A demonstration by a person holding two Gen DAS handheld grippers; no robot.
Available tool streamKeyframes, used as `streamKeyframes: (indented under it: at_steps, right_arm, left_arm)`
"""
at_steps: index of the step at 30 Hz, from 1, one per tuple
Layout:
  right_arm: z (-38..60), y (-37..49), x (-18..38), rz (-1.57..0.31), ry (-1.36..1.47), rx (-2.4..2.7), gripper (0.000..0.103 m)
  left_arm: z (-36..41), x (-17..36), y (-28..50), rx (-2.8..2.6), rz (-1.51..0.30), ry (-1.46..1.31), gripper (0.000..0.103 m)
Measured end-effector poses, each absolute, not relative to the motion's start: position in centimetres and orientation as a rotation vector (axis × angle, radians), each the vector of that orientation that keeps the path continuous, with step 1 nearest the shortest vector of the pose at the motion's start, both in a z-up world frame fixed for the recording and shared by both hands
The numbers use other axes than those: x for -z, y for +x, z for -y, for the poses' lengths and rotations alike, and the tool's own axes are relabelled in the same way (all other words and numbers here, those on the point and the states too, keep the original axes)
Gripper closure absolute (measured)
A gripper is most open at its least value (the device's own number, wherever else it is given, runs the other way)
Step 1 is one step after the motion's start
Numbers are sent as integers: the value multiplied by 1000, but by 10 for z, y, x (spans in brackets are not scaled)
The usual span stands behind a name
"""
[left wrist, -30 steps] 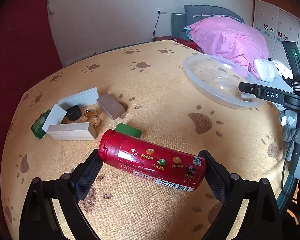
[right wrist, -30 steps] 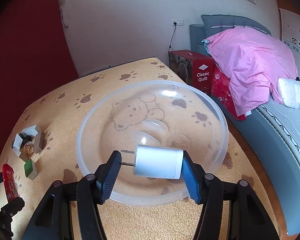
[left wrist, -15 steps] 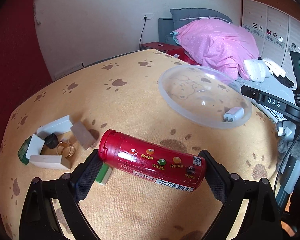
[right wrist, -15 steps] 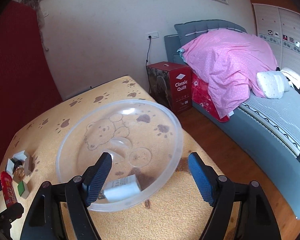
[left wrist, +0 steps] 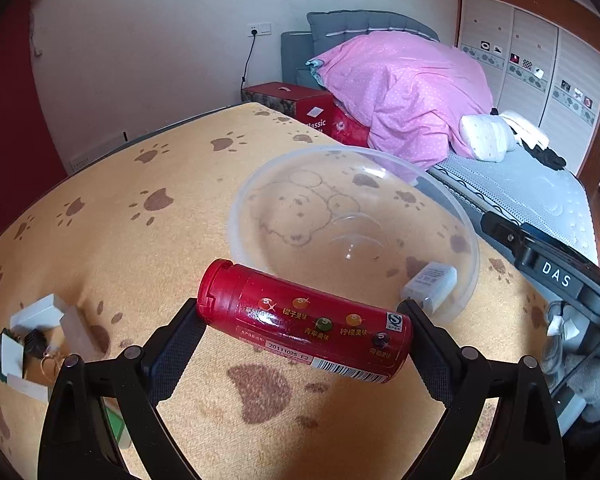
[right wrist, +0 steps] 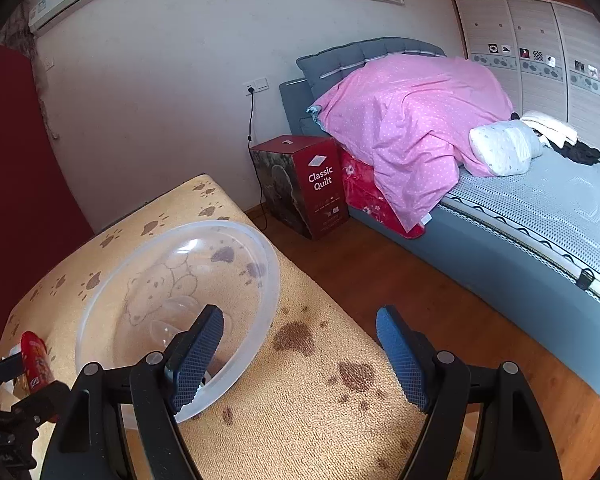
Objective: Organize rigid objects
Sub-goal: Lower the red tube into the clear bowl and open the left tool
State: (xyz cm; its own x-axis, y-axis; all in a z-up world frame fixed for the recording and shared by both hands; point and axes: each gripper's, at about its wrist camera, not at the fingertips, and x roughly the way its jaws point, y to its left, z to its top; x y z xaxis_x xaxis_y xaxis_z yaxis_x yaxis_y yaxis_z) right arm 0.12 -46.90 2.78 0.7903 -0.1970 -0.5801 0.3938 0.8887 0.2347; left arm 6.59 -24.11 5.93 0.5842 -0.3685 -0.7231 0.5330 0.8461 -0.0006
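Left tool pinching a red tube crosswise, one pad on the cap end, the other on the base end, tube tilted with cap end higher, held above the tabletop at the near rim of the clear bowl. Tube has a barcode and printed fruit labels facing the camera. Right tool spread wide with nothing between the blue pads; its left finger overlaps the bowl's near rim in the right wrist view, right finger over bare tabletop. Tabletop covered in tan cloth with brown paw prints. A white charger plug lies inside the bowl near its right rim, just behind the left tool's right finger in the left wrist view. Bowl has a bear outline on its bottom and holds nothing else that can be made out. At the left edge of the left wrist view, a cluster of small items on the tabletop: white blocks, a grey-brown block, a black piece, gold rings, a green piece; well apart from the bowl. A green-and-white tile shows partly behind the left tool's left finger. Beyond the tabletop: wood floor, red quilt box, bed with pink duvet, wardrobe, white wall with socket.
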Motion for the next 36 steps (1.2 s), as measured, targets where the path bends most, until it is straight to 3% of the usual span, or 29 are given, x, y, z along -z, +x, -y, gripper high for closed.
streamKeyframes:
  at_steps: [13,36]
  right_arm:
    - [470,-1,-22,-602,365,310,20]
    - [451,-6,-28,-587,329,260,17]
  left_arm:
    - [281,-52,87,590,-839,225,7]
    - [256,-42,80,396,-832,280,6]
